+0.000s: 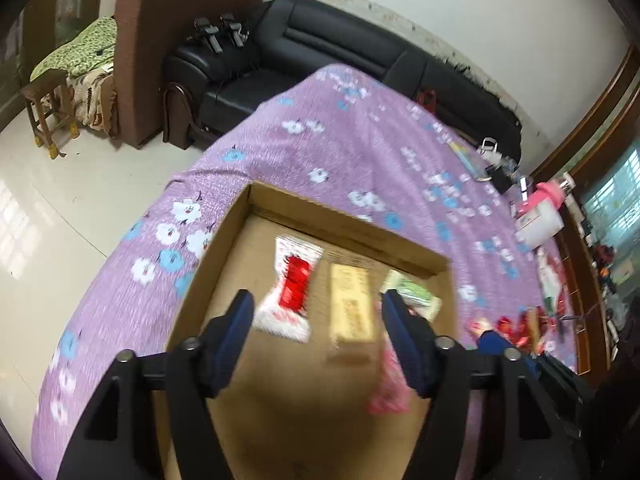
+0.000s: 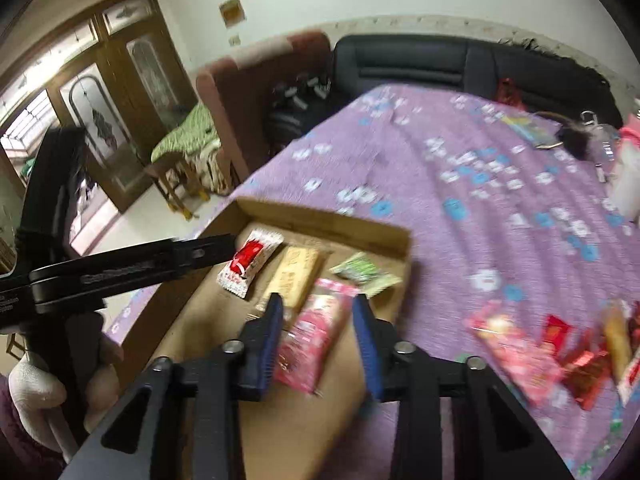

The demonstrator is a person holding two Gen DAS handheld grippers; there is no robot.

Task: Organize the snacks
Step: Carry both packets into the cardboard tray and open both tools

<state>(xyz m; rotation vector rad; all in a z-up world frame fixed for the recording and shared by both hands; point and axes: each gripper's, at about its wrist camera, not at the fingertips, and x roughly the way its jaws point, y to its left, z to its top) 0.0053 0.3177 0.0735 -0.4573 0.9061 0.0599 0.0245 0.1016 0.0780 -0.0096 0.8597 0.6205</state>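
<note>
A shallow cardboard box (image 1: pixel 224 240) sits on a table draped in a purple floral cloth (image 1: pixel 320 148), and four snacks lie on its floor. From left to right in the left wrist view: a red-and-white packet (image 1: pixel 291 286), a tan bar (image 1: pixel 352 304), a green packet (image 1: pixel 412 294) near the far right corner, and a pink packet (image 1: pixel 386 384) closer to the camera. The left gripper (image 1: pixel 318 316) hangs over the box with its jaws spread wide and nothing between them — the tan bar lies below the gap.

In the right wrist view the same row shows: red-and-white packet (image 2: pixel 250 262), tan bar (image 2: pixel 294 276), pink packet (image 2: pixel 316 340), green packet (image 2: pixel 364 272). The right gripper (image 2: pixel 318 318) is over the pink packet, jaws apart on either side of it; blur hides whether the pads touch the wrapper. Off to the right, outside the box, a loose pile of snacks (image 2: pixel 560 352) lies on the cloth — mostly red and pink wrappers.
</note>
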